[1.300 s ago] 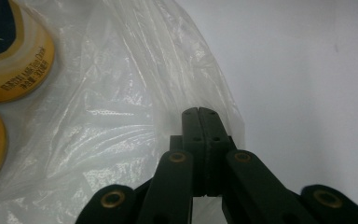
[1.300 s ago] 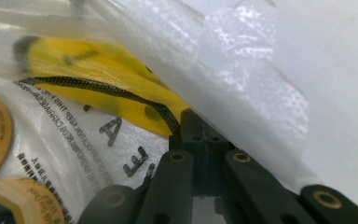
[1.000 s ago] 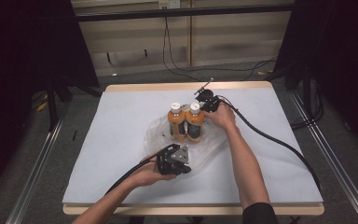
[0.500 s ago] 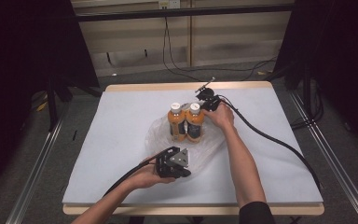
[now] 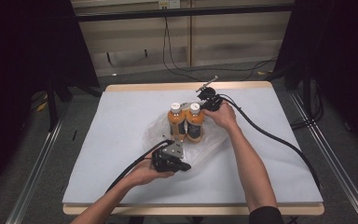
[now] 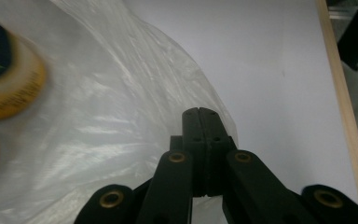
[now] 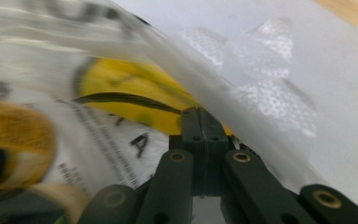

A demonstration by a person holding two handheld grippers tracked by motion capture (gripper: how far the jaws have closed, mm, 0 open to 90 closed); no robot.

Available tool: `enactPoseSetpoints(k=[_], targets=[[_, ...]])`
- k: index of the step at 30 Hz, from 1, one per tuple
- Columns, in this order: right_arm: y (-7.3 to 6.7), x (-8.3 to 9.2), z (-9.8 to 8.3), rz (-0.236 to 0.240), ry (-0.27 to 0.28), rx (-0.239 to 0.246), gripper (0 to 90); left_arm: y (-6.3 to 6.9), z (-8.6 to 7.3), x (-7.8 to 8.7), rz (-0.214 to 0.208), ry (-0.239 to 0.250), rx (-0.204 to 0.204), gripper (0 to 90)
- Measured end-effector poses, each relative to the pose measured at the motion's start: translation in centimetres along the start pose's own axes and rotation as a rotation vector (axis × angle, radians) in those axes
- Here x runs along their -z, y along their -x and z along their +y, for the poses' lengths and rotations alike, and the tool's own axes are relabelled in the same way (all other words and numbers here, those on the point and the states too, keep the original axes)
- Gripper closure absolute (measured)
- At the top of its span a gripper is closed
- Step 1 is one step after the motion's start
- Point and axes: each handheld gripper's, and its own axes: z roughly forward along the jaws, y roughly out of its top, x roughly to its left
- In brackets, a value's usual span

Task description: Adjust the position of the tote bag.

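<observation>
Two orange drink bottles (image 5: 177,123) (image 5: 195,123) with white caps stand side by side mid-table inside a clear plastic bag (image 5: 209,145) that lies crumpled around their bases. My left gripper (image 5: 184,166) lies low at the bag's near edge, jaws shut on the film (image 6: 121,121); its tips (image 6: 199,113) sit right at the bag's rim. My right gripper (image 5: 205,108) is beside the right bottle's shoulder, jaws (image 7: 199,114) shut on a taut band of bag film (image 7: 261,102), with the bottle's yellow label (image 7: 121,93) just behind it.
The table (image 5: 121,140) is covered by a white sheet with a wooden rim. A black cable (image 5: 279,140) trails from the right gripper across the right half. Another cable (image 5: 130,170) runs back along the left forearm. Dark curtains and floor rails flank the table.
</observation>
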Motion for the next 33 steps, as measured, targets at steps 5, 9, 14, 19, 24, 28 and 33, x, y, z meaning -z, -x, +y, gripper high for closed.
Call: enactPoseSetpoints(k=[5, 9, 14, 19, 24, 28, 33], targets=[[-0.7, 2.1, -0.2, 0.023, 0.039, 0.025, 90.0, -0.8, 0.2, 2.1, 0.051, 0.067, 0.022, 90.0], [-1.2, 4.4, -1.1, 0.033, 0.076, 0.065, 90.0, -2.2, -0.1, 5.0, 0.1, 0.146, 0.067, 90.0], [-1.8, 6.2, -2.0, 0.048, 0.104, 0.078, 90.0, -3.5, -0.6, 6.7, 0.158, 0.164, 0.097, 90.0], [-2.8, 7.3, -4.9, 0.067, 0.102, 0.092, 90.0, -6.6, -2.0, 5.5, 0.281, 0.025, 0.141, 90.0], [-3.3, 7.1, -6.9, 0.084, 0.089, 0.085, 90.0, -8.9, -3.3, 2.9, 0.33, -0.077, 0.177, 90.0], [-3.3, 6.5, -8.0, 0.096, 0.07, 0.088, 90.0, -9.9, -4.0, 1.8, 0.349, -0.092, 0.221, 90.0], [-3.7, 5.7, -9.2, 0.094, 0.042, 0.105, 90.0, -11.2, -5.2, 1.5, 0.342, -0.069, 0.289, 90.0]])
